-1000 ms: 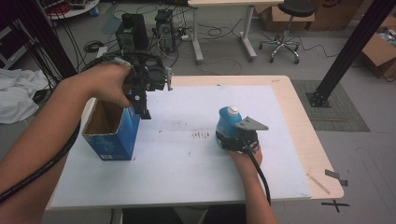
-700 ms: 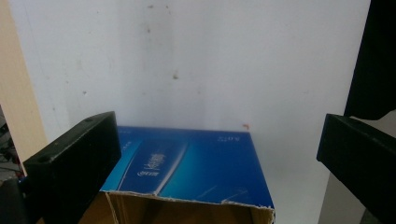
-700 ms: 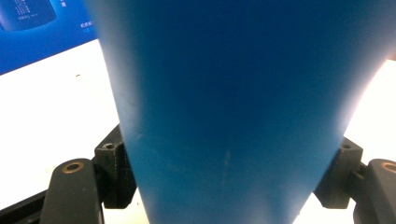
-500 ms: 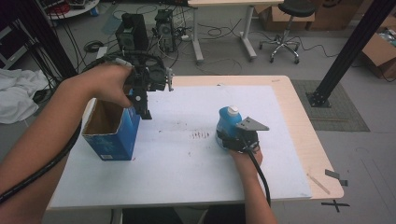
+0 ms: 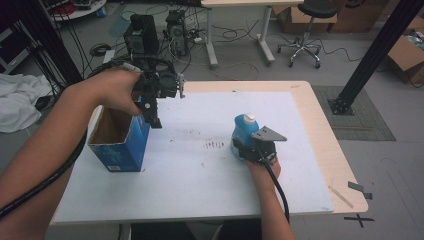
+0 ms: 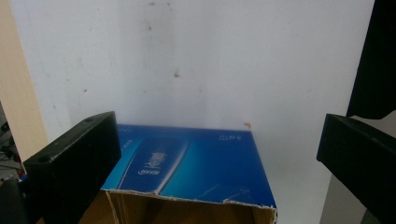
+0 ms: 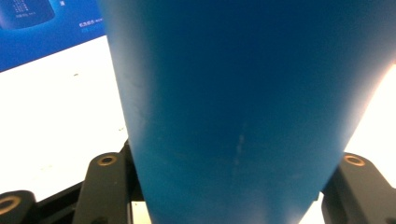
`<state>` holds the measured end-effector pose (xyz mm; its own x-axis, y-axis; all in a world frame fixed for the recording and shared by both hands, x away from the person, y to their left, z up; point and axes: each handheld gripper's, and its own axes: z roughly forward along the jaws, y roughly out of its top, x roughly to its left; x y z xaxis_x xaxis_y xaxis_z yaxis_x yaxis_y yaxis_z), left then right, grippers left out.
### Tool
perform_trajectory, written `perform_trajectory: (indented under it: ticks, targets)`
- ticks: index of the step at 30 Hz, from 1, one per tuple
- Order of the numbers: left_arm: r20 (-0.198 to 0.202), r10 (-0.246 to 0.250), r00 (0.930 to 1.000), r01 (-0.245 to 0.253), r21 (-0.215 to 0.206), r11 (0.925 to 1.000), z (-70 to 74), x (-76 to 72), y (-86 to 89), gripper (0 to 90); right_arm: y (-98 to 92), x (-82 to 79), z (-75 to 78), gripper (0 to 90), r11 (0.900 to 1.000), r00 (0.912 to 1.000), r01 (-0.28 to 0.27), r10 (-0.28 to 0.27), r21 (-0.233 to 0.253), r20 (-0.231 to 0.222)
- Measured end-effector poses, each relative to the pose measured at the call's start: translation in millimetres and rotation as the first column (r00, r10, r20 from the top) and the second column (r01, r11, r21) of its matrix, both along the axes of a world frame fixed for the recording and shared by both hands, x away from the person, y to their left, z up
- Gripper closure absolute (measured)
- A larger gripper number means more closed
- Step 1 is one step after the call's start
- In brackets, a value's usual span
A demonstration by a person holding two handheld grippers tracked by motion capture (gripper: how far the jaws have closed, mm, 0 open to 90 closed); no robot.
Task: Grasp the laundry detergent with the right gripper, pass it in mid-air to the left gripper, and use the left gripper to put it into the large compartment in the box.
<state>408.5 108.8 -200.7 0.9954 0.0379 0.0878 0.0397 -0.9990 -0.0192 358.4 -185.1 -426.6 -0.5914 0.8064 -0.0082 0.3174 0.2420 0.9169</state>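
1. On the left of the table stands a blue box (image 5: 120, 142). Its top is torn open and you can see the brown inside. It stands upright on the white mat (image 5: 200, 190) — my guess is that it is kept this way so something can be dropped in from above.

2. The left gripper (image 5: 155, 117) hangs just over the box's right edge, pointing down. In the left gripper view its two black jaws stand wide apart with nothing between them, and the box's open rim (image 6: 187, 196) is right below. I think it waits there to steady the box or hold the mouth open, so the box will not tip.

3. In the middle the mat is bare, with a few dark marks (image 5: 215, 145). The box and the bottle are well apart, so there is room to carry the bottle across.

4. On the right stands a blue bottle (image 5: 245, 132) with a white cap (image 5: 249, 118), upright on the mat. The right gripper (image 5: 252, 150) is at its base on the near side.

5. In the right gripper view the bottle (image 7: 243, 102) sits between the jaws and both jaws touch its sides — the gripper is closed on it. It holds low down, likely so the bottle stays straight when lifted toward the box.
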Motion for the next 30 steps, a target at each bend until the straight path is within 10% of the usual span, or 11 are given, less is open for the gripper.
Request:
perform_trajectory:
  ticks: [19, 24, 30]
  targets:
    - [-0.004, -0.014, 0.9999, 0.014, -0.004, 0.9999, -1.3, -1.0, -6.3, 0.1, -6.6, -1.2, 17.4, 46.1, 0.99, 0.9903, -0.139, 0.139, -0.013, 0.001]
    - [-0.009, -0.013, 0.9999, 0.013, -0.008, 0.9999, -2.7, -2.7, -6.4, 0.1, -12.9, -2.8, 36.1, 46.2, 0.974, 0.9737, -0.227, 0.227, 0.003, 0.011]
    - [-0.015, -0.017, 0.9997, 0.017, -0.01, 0.9998, -4.9, -7.6, -9.4, 0.1, -11.6, -4.1, 58.0, 46.0, 0.931, 0.931, -0.364, 0.364, -0.009, 0.02]
